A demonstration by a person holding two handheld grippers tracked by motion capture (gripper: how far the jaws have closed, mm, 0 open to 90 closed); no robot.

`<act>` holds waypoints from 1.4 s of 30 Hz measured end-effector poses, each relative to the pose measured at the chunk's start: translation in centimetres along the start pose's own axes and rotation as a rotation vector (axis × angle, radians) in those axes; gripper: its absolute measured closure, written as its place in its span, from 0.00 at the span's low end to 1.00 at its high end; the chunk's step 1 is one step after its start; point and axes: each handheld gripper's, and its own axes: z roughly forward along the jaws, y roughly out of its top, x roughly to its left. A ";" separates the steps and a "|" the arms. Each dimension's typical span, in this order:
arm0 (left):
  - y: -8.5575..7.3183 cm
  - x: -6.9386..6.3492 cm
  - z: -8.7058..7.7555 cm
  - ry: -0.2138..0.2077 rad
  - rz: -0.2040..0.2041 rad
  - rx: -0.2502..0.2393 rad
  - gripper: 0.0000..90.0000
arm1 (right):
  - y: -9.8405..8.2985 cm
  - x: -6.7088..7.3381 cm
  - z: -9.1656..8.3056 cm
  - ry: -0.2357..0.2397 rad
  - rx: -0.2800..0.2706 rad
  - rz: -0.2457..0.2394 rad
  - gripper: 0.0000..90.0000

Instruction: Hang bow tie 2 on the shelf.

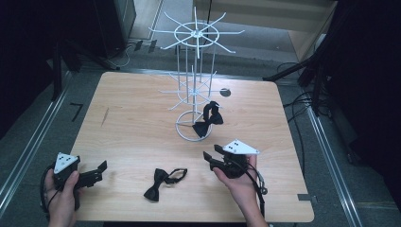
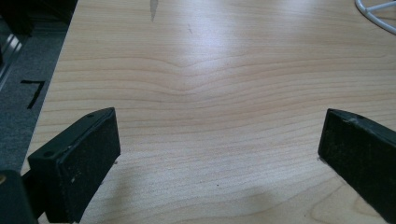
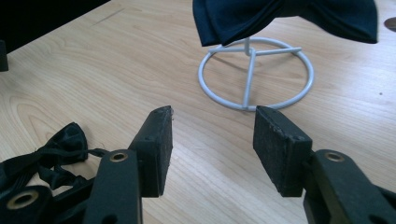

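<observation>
Right claw [image 3: 212,149] empty, bow tie [image 1: 163,182] flat

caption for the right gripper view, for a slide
Right gripper with open fingers above the wooden table, empty, facing the white rack's ring base; one black bow tie hangs above.

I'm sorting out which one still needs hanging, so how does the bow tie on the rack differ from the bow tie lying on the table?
The bow tie on the rack hangs off the white wire stand, clear of the table; the bow tie on the table lies flat on the wood. The hanging one sits near the stand's ring base, the flat one near the front edge, with its strap spread out beside it. Both are black.
</observation>
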 end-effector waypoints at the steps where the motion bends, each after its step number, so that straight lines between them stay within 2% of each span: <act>1: 0.0 0.0 0.0 0.000 0.000 0.000 0.00 | 0.0 0.1 0.2 0.004 0.001 -0.001 0.54; 12: 0.0 0.0 0.0 0.001 0.002 -0.003 0.00 | -0.6 1.0 1.1 0.031 0.028 0.002 0.54; 21: 0.0 0.1 0.0 -0.004 0.002 -0.012 0.00 | -1.0 2.0 2.4 0.046 0.060 -0.013 0.54; 28: 0.1 0.2 0.1 0.008 0.000 -0.013 0.00 | -1.2 3.3 3.0 0.076 0.074 -0.056 0.54; 42: 0.1 0.0 0.1 0.005 0.003 -0.013 0.00 | -1.9 4.8 4.3 0.111 0.120 -0.077 0.55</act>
